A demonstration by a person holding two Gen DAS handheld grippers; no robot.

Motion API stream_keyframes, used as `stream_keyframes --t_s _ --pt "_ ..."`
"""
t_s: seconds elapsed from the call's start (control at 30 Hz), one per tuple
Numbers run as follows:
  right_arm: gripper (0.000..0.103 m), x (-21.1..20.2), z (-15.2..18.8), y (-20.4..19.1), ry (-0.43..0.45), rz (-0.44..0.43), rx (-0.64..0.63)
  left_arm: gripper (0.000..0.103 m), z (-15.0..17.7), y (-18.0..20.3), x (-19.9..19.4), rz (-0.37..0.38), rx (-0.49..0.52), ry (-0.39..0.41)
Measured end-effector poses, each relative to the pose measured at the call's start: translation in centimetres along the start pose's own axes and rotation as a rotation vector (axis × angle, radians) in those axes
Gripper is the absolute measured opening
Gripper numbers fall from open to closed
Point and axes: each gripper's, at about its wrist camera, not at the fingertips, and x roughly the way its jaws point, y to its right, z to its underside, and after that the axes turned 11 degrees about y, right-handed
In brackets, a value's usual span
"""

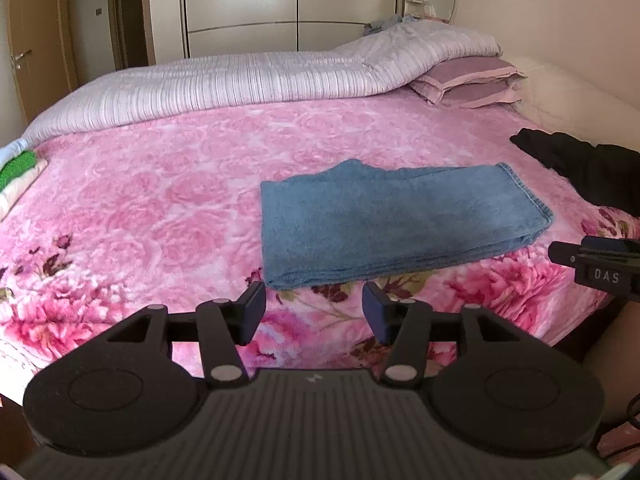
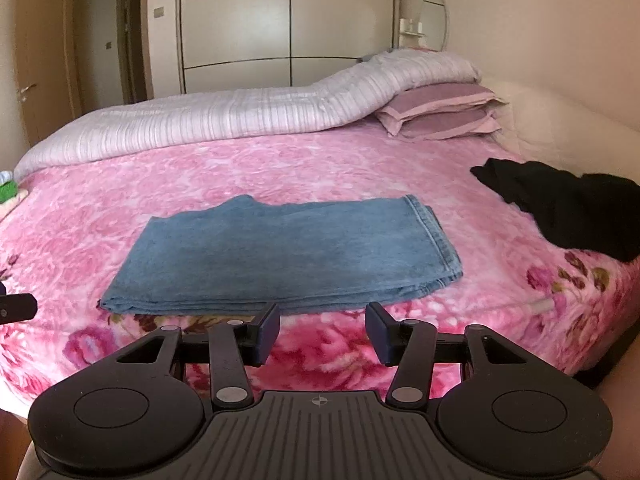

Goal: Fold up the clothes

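Observation:
Folded blue jeans (image 1: 400,220) (image 2: 288,252) lie flat on the pink floral blanket (image 1: 160,200) (image 2: 280,168), in several layers. My left gripper (image 1: 314,306) hovers just short of their near left corner, open, with nothing between its fingers. My right gripper (image 2: 323,326) hovers in front of the jeans' near edge, also open and holding nothing. In the left wrist view the right gripper (image 1: 560,254) shows at the right edge. A tip of the left gripper (image 2: 18,307) shows at the left edge of the right wrist view.
A crumpled black garment (image 1: 592,168) (image 2: 572,208) lies at the right near the headboard. Folded green and white clothes (image 1: 16,172) (image 2: 8,190) sit at the left edge. A rolled striped duvet (image 1: 240,84) (image 2: 224,120) and mauve pillows (image 1: 468,82) (image 2: 440,110) fill the far side.

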Motion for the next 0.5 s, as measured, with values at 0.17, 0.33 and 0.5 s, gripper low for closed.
stream_keyframes --t_s 0.17,0.33,0.5 --pt "0.051 1.3 0.0 -0.8 -0.017 -0.007 -0.033 0.049 0.2 -0.8 1.6 0.009 -0.028 -0.030" --pt "0.052 3.0 0.1 -1.2 -0.040 -0.003 -0.058 0.049 0.3 -1.6 3.4 0.013 -0.057 -0.060" --pt "0.052 5.1 0.4 -1.7 -0.072 -0.002 -0.085 0.049 0.5 -2.9 5.6 0.015 -0.098 -0.095"
